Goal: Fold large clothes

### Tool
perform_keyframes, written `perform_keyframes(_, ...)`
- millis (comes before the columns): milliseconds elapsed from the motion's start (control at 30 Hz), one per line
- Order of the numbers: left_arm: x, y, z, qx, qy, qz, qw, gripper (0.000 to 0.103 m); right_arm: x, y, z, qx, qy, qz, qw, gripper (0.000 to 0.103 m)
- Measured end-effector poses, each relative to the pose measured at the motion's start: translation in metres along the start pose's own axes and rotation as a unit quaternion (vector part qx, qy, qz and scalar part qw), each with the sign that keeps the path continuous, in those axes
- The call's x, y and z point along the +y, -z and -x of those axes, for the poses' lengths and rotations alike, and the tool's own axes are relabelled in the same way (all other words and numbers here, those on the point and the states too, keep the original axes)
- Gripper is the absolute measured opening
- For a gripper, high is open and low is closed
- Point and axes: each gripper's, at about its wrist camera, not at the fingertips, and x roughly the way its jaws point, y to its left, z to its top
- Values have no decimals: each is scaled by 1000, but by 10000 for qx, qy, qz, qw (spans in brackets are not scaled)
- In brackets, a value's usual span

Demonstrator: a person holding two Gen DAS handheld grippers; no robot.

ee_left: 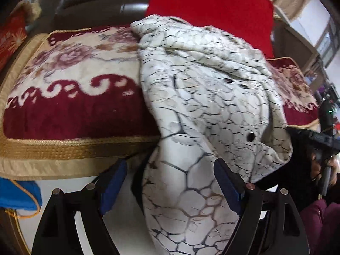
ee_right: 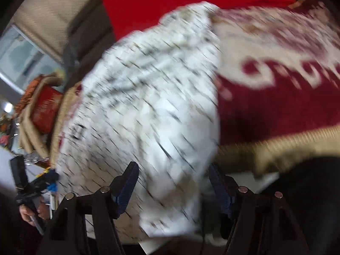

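Observation:
A large white garment with a dark crackle print [ee_left: 204, 97] lies bunched on a sofa seat and hangs over its front edge. It has dark snap buttons [ee_left: 251, 136]. My left gripper [ee_left: 170, 180] is open, its blue-padded fingers [ee_left: 112, 187] on either side of the hanging fold, not closed on it. In the right wrist view the same garment [ee_right: 148, 110] is motion-blurred. My right gripper [ee_right: 173, 182] is open, with cloth between its fingers [ee_right: 125, 187]. The right gripper also shows in the left wrist view [ee_left: 318, 144], and the left gripper shows in the right wrist view [ee_right: 27, 189].
The sofa has a red, cream and gold patterned cover [ee_left: 70, 89] with a gold border [ee_left: 63, 150]. A red cushion [ee_left: 210, 10] leans on the backrest. A blue object [ee_left: 17, 195] lies low at the left. A window [ee_right: 19, 61] is at the far left.

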Motion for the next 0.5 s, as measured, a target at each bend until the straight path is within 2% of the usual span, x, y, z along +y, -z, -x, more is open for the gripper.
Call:
perform_keyframes(67, -2, 1, 1, -58, 67, -79, 9999, 80, -3, 9, -5, 165, 68, -70, 9998, 76)
perform_keyframes(133, -5, -2, -3, 27, 240, -128, 9996, 50, -1, 11, -17, 364, -24, -165, 9992, 80)
perform_keyframes(167, -5, -2, -5, 69, 325, -123, 9994, 48, 0, 13, -23, 484, -40, -185, 9986, 80)
perform_keyframes(267, -6, -4, -11, 101, 336, -41, 9994, 50, 1, 19, -51, 930, -148, -326, 9950, 80)
perform_keyframes(333, -3, -7, -17, 133, 355, 96, 9992, 67, -7, 23, -73, 1099, -100, -597, 9921, 80)
perform_keyframes(400, 5, -10, -21, 110, 390, 342, 9986, 71, -16, 28, -87, 1263, -165, -791, 9887, 79)
perform_keyframes(433, 6, -11, -23, 75, 465, 381, 9982, 70, -18, 31, -92, 1404, -201, -795, 9867, 67)
perform_keyframes(467, 7, -13, -23, 0, 589, 386, 9975, 70, -17, 32, -94, 1467, -249, -712, 9863, 43)
perform_keyframes(500, 7, -14, -24, -61, 679, 377, 9970, 62, -15, 32, -92, 1487, -243, -569, 9869, 32)
